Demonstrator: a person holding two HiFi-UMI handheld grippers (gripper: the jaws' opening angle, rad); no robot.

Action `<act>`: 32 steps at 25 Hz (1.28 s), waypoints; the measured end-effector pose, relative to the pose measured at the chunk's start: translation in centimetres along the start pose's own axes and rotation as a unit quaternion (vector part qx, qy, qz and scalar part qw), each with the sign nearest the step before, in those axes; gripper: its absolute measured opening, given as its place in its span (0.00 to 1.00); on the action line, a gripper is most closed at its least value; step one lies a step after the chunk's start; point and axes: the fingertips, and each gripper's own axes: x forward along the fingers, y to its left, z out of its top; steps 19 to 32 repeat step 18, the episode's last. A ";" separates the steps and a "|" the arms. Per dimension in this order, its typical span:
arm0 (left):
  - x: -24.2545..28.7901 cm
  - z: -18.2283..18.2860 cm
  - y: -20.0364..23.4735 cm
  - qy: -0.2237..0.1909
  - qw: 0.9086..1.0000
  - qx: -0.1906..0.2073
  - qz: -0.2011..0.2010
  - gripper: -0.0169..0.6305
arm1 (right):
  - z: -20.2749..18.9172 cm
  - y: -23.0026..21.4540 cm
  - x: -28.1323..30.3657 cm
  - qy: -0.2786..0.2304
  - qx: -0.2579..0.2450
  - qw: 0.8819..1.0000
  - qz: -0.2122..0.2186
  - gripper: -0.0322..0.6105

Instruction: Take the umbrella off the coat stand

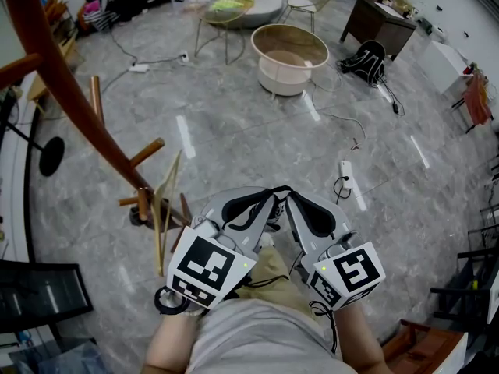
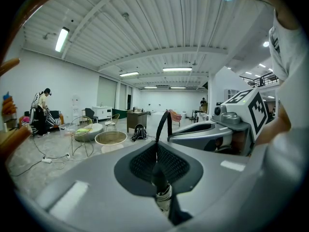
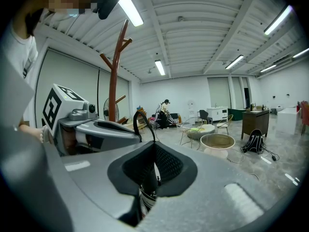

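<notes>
Umbrella [image 2: 163,195] off the coat stand [image 1: 70,92], and nothing joins the two. It is folded and held low against the person's front, above the grey floor [image 1: 249,139].

Left tongs [image 2: 157,170] are closed on its dark stem, just above a silvery collar. Right tongs [image 3: 150,175] are closed on it too, with striped cloth showing under the pads. Tools sit side by side, tips almost meeting. Black strap [image 1: 278,191] loops up between them.

Stand rises at the person's left, and the upper pegs in view are bare. From above, most of the umbrella is hidden beneath the tools.

Judgement: the lifting-off looks done, so the task is essentially complete. What could remain is carrying it clear or setting it down. The task names no place.
</notes>
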 end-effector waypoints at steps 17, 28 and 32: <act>0.1 0.0 -0.5 0.005 1.000 0.005 -0.002 0.05 | -0.1 -0.1 -0.3 0.002 -0.003 1.000 -0.002 0.06; 0.0 0.0 -0.5 0.005 1.000 0.005 -0.002 0.05 | -0.1 -0.1 -0.3 0.002 -0.003 1.000 -0.002 0.06; 0.0 0.0 -0.5 0.005 1.000 0.005 -0.002 0.05 | -0.1 -0.1 -0.3 0.002 -0.003 1.000 -0.002 0.06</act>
